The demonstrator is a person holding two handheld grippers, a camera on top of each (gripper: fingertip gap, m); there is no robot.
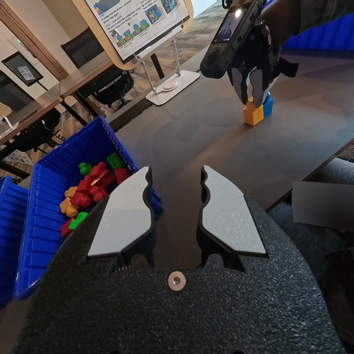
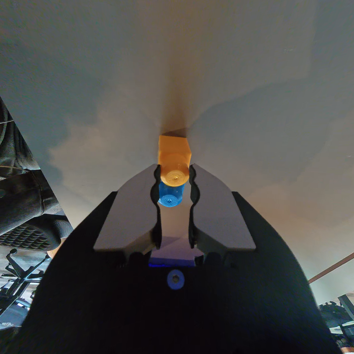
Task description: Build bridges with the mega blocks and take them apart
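Observation:
A yellow block (image 1: 253, 115) stands on the dark table (image 1: 201, 134) at the far right, touching a blue block (image 1: 268, 107) behind it. My right gripper (image 1: 250, 102) comes down from above, its jaws closed on the yellow block's stud. In the right wrist view the yellow stud (image 2: 174, 173) sits between my right gripper's (image 2: 174, 166) tips, with the blue stud (image 2: 169, 199) just behind it between the fingers. My left gripper (image 1: 176, 168) is open and empty, low over the table's near side, next to the blue bin (image 1: 49, 220).
The blue bin holds several loose red, green and yellow blocks (image 1: 90, 189). A second blue bin (image 1: 9, 220) stands at the far left. An instruction board on a metal stand (image 1: 172, 84) stands at the back. The table's edge (image 1: 306, 176) runs along the right.

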